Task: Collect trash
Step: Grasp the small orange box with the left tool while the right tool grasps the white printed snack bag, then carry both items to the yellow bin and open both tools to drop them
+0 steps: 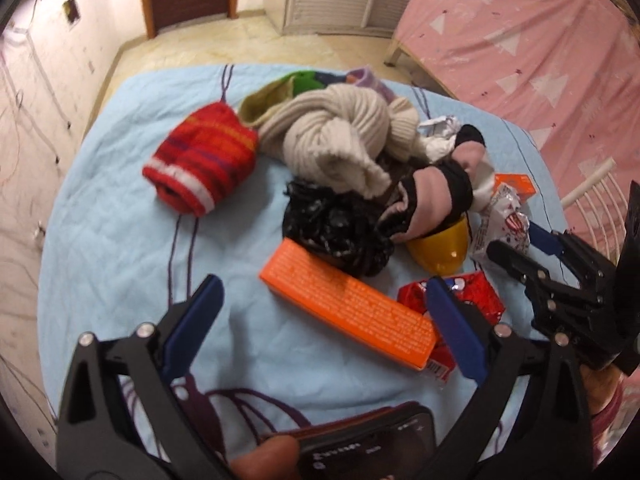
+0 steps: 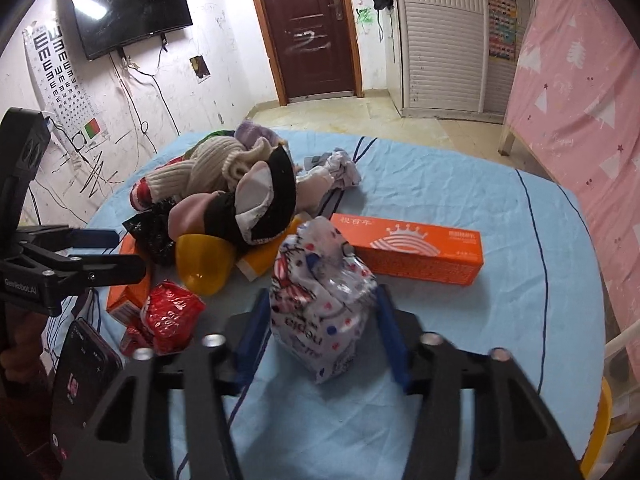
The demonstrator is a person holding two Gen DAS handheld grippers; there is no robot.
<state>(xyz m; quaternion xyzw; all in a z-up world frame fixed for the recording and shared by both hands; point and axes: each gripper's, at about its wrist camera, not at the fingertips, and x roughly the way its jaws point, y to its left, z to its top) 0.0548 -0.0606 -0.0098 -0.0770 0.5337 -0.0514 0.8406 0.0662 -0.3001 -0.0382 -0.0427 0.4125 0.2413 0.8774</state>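
Observation:
On the blue-covered table [image 1: 120, 240] lie a long orange box [image 1: 348, 312], a red wrapper [image 1: 476, 292], a black plastic bag [image 1: 340, 232], a yellow plastic shell [image 1: 440, 252] and a white printed snack bag [image 1: 504, 224]. My left gripper [image 1: 320, 312] is open, its blue fingers either side of the orange box. My right gripper [image 2: 320, 312] is open around the white printed snack bag [image 2: 320, 300], fingers close beside it. A second orange box [image 2: 408, 248] lies behind the bag. The red wrapper [image 2: 172, 312] and yellow shell [image 2: 204, 260] lie to its left.
A pile of clothes with a cream knit [image 1: 340, 136] and a red striped knit [image 1: 204, 160] lies at the table's far side. Crumpled white paper [image 1: 440, 128] lies behind it. A phone [image 2: 84, 364] sits at the near left. A pink-covered bed [image 2: 580, 120] stands on the right.

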